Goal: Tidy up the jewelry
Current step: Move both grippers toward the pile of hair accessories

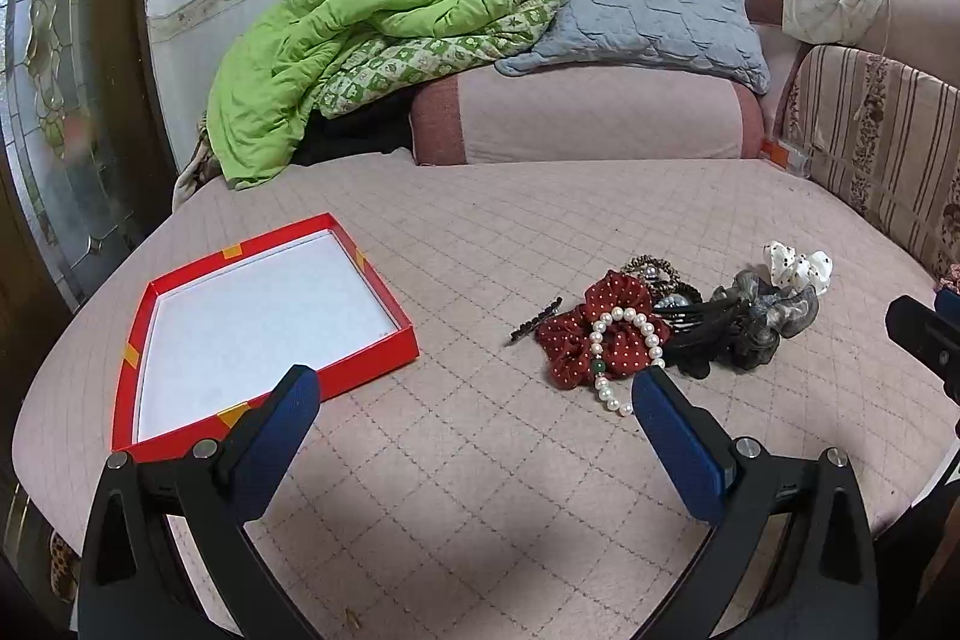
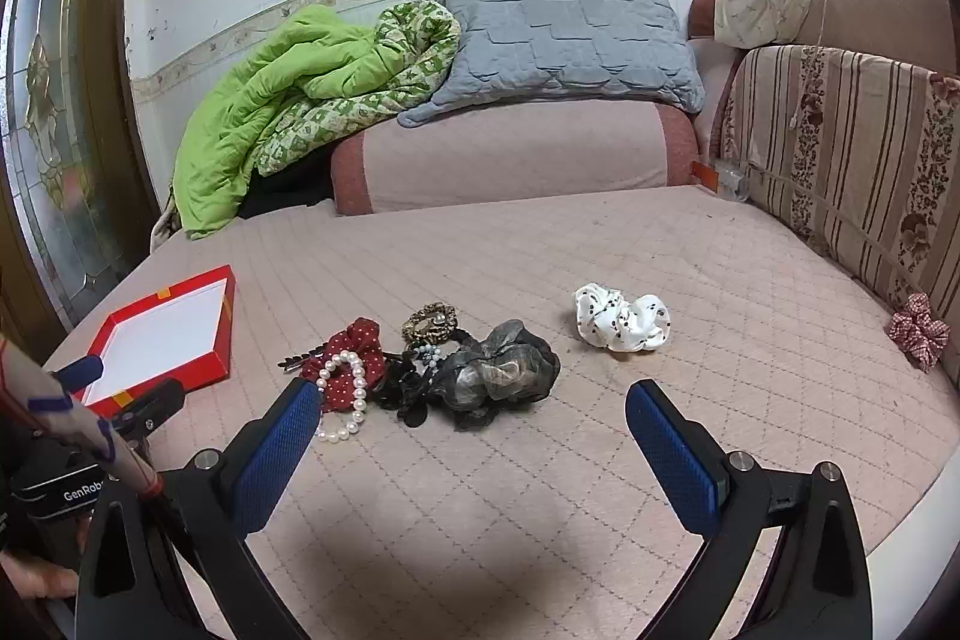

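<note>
The pearl bracelet (image 1: 624,352) is lying on the red dotted scrunchie (image 1: 591,334) in the heap mid-bed, right of the empty red box (image 1: 270,322). Nothing looks sorted yet. The left gripper (image 1: 474,394) is hovering spread wide, empty; the right gripper (image 2: 474,406) likewise. Next, I'd guess, comes lowering onto the pearls.

A pink quilted bed (image 2: 600,250) carried a red box (image 2: 219,334) at the frame's left, a pile of scrunchies (image 2: 498,370) with a pearl bracelet (image 2: 359,388) at center, a white dotted scrunchie (image 2: 621,319) right of it, and a checked scrunchie (image 2: 918,331) at far right.
</note>
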`<state>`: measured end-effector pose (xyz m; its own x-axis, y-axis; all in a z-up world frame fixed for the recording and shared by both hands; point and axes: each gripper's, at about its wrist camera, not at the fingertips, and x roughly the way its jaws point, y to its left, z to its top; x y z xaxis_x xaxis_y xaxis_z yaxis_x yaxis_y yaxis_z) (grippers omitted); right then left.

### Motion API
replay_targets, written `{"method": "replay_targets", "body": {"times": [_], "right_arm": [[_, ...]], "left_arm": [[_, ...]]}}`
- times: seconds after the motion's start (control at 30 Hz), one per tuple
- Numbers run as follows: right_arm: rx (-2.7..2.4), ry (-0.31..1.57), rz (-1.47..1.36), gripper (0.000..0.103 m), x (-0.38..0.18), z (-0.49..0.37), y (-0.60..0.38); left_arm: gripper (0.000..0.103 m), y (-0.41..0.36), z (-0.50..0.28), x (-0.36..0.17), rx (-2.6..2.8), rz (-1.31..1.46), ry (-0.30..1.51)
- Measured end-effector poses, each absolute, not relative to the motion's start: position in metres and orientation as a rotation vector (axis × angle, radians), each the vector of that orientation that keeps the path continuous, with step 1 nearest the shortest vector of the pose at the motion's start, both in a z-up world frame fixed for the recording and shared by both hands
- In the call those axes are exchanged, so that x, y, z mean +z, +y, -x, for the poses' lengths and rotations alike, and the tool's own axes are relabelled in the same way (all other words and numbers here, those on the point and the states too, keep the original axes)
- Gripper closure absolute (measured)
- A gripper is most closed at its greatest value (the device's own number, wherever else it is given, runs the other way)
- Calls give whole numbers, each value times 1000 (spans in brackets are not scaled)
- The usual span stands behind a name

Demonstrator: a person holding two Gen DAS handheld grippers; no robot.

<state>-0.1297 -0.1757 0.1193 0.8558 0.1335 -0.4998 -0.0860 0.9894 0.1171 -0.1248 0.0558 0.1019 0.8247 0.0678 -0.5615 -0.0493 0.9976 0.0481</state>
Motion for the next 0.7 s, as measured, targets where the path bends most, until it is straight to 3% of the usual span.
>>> {"method": "replay_targets", "body": {"times": [0.7], "right_arm": [[115,540,-97,0,115,127,-179]], "left_arm": [[0,59,119,94,88,-15,608]]}}
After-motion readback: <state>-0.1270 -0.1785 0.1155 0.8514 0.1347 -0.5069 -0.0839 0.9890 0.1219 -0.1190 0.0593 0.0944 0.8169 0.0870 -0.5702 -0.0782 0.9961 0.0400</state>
